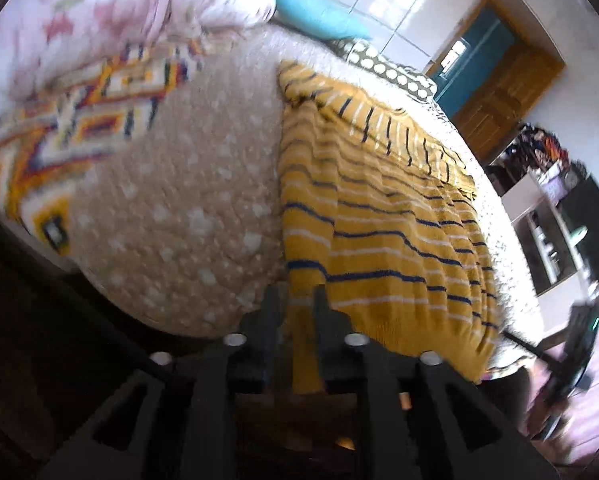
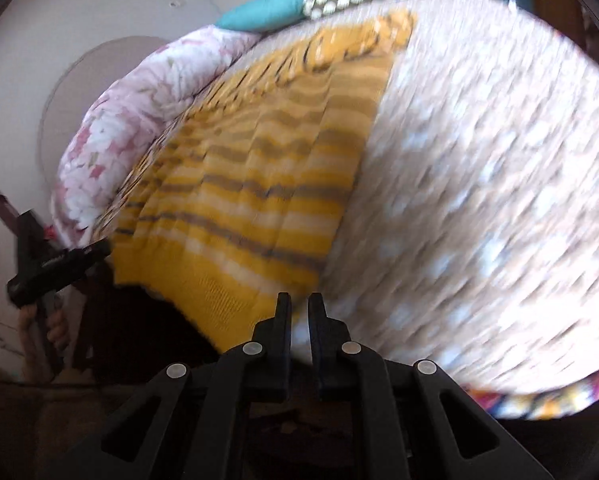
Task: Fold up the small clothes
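A mustard-yellow sweater (image 1: 379,216) with navy and white stripes lies spread flat on the bed. In the left wrist view my left gripper (image 1: 297,304) is shut on the sweater's near hem corner, and yellow cloth hangs down between its fingers. In the right wrist view my right gripper (image 2: 300,308) is shut, with its jaws nearly together at the other near corner of the sweater (image 2: 251,184), pinching the hem edge. That view is blurred. The left gripper (image 2: 95,252) also shows at the sweater's far corner there, held by a hand (image 2: 57,332).
The bed has a beige cover with white dots (image 1: 179,208). A bright patterned blanket (image 1: 79,112) and a pink floral quilt (image 1: 119,4) lie at its side. A teal pillow (image 1: 319,12) and a spotted pillow (image 1: 383,68) sit at the head. A wooden door (image 1: 507,92) and shelves (image 1: 547,220) stand beyond.
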Available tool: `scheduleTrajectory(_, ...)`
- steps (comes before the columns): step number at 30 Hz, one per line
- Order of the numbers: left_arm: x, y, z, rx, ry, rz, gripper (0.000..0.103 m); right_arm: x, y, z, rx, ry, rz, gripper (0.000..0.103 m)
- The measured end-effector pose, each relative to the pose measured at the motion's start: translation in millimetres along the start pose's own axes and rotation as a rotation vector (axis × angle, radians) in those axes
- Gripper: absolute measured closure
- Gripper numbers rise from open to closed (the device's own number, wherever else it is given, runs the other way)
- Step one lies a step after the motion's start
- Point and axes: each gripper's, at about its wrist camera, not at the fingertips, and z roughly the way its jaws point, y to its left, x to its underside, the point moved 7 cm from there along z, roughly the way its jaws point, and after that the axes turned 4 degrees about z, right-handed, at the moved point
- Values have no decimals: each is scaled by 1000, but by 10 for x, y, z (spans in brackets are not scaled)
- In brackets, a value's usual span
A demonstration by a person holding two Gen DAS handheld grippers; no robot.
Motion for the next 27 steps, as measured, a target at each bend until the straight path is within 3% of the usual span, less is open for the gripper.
scheduleTrajectory(2, -108, -51, -139, -23, -59, 47, 55, -254, -122, -67, 43, -43, 0, 86)
scheduleTrajectory(4, -257, -156, -205, -31, -108, 95, 47, -578, -204, -78, 68, -94, 3, 77)
scheduleTrajectory(8, -651, -407, -74, -46, -175, 155, 27, -1177, -204, 10, 99, -150, -22, 73)
scheduleTrajectory(11, -928, -645, 228, 15, -200, 173, 25, -1685, -58, 182, 121, -182, -63, 55)
scheduleTrajectory(14, -1190, -799, 671, 27, -204, 178, 25, -2098, 46, 359, 187, -221, -81, 53)
scheduleTrajectory(19, -1358, -734, 1379, -88, -135, 183, 25, -2497, -8, 838, 306, -171, -71, 53)
scheduleTrajectory(20, -1342, -694, 1465, -103, -116, 177, 25, -2507, -42, 977, 312, -127, -75, 59)
scheduleTrajectory(21, -1312, -627, 1543, -117, -93, 167, 25, -2506, -61, 1055, 323, -103, -82, 79)
scheduleTrajectory(22, -1281, -555, 1596, -118, -78, 153, 25, -2494, -125, 1148, 351, -74, -91, 88)
scheduleTrajectory(23, -1248, -493, 1632, -108, -70, 135, 25, -2476, -229, 1222, 399, -47, -93, 88)
scheduleTrajectory(24, -1231, -443, 1642, -94, -66, 116, 25, -2447, -319, 1257, 427, -34, -87, 95)
scheduleTrajectory(26, -1237, -375, 1637, -54, -74, 76, 25, -2462, -479, 1196, 433, -44, -48, 100)
scheduleTrajectory(27, -1232, -362, 1634, -46, -79, 72, 24, -2471, -547, 1107, 509, -62, -33, 101)
